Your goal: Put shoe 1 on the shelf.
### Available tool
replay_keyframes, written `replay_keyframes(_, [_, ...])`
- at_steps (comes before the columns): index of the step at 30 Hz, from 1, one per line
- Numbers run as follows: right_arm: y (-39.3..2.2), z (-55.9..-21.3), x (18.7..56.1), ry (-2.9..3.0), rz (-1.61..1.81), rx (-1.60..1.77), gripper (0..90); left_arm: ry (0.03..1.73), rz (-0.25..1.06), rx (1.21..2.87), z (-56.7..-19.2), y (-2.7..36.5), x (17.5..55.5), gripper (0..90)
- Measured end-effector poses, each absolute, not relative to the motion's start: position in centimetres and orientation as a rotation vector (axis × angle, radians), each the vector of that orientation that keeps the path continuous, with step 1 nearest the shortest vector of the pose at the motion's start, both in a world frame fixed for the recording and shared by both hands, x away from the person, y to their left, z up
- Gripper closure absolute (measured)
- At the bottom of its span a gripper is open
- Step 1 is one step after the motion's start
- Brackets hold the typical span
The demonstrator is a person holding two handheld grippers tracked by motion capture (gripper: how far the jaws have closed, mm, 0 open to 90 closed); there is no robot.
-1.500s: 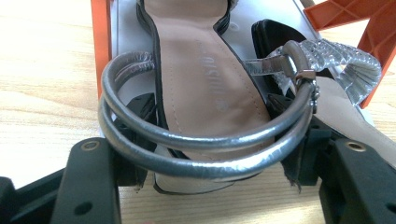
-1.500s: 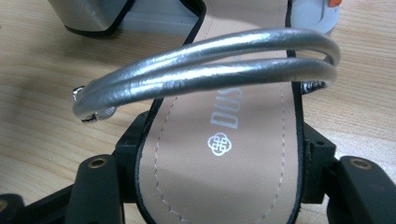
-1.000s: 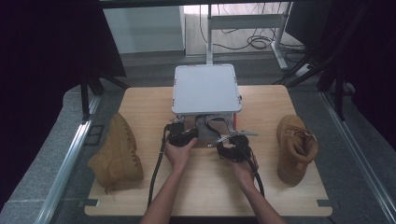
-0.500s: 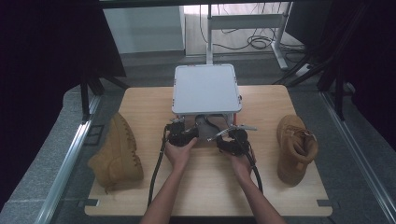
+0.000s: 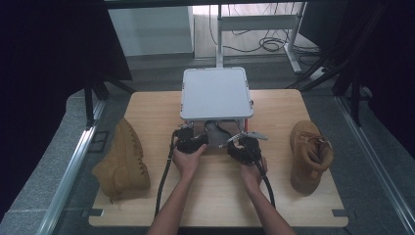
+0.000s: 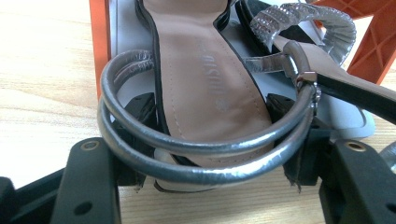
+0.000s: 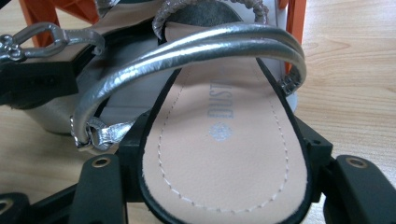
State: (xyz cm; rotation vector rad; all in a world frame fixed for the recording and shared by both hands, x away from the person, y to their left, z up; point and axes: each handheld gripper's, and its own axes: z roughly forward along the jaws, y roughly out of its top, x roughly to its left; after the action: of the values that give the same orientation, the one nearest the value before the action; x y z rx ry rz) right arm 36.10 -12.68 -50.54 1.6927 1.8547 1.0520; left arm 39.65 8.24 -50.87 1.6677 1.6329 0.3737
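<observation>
So from the high view you get the whole layout: a light wooden tabletop [image 5: 215, 196] on a grey floor, black curtains to both sides, a white desk frame with cables at the back. A grey box lid [image 5: 216, 93] sits at the far middle of the tabletop, one tan boot [image 5: 122, 161] lies on its side at the left, another tan boot [image 5: 309, 155] stands at the right. Both hands are parked just in front of the box, the left tool [image 5: 192, 139] and the right tool [image 5: 243, 146] side by side, pointing in under the lid. You can't make out what they're on from up there.

Left gripper view fills that in: the left tool [image 6: 208, 119] has its jaws on either side of a sandal [image 6: 205, 79] with a beige insole and two silver straps arching over it, pads up against its edges, so it's gripping the sandal. It lies on a white tray with orange frame bits beside it.

Right gripper view shows the right tool [image 7: 224, 144] clamped the same way around a second sandal [image 7: 219, 154], same beige insole, silver strap above, wooden surface to the right.
</observation>
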Motion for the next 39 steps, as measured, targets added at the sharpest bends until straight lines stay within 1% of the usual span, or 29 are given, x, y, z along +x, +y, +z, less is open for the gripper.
replay_keyframes(20, [-11.8,-51.3,38.3,1.752,1.081,1.774,38.5,1.631,0.373,1.668,-50.9,8.3,39.6,36.2])
replay_keyframes(28, [-11.1,-52.2,38.9,1.751,1.070,1.768,38.2,1.629,0.374,1.667,-50.9,8.3,39.6,36.2])
replay_keyframes(39, [-10.7,-52.0,40.2,1.741,1.059,1.761,38.1,1.630,0.376,1.666,-50.9,8.2,39.6,36.2])
